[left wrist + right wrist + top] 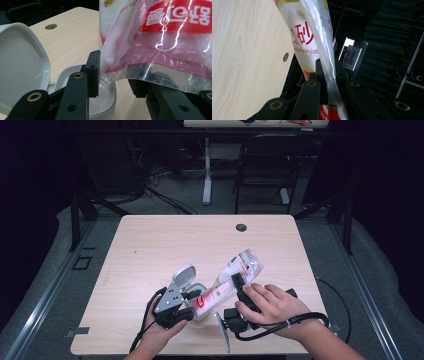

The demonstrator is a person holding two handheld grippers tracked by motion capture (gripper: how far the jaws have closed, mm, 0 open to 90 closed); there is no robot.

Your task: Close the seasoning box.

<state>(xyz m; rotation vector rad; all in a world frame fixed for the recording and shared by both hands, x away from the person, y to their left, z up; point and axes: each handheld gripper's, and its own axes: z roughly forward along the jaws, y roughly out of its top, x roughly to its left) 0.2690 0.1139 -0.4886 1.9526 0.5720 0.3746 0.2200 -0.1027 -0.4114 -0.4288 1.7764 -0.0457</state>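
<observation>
My right hand-held gripper (239, 285) is clamped on the sugar bag (231, 281), tilting it over the white container (105, 100). My left hand-held gripper (192, 296) is clamped around that container, whose lid (184, 275) stands open behind it.

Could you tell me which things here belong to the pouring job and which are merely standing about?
In use:
sugar bag, clamped in the right gripper
white container, lid open, held by the left gripper

Standing about:
chair beyond the table
cables on the floor
</observation>
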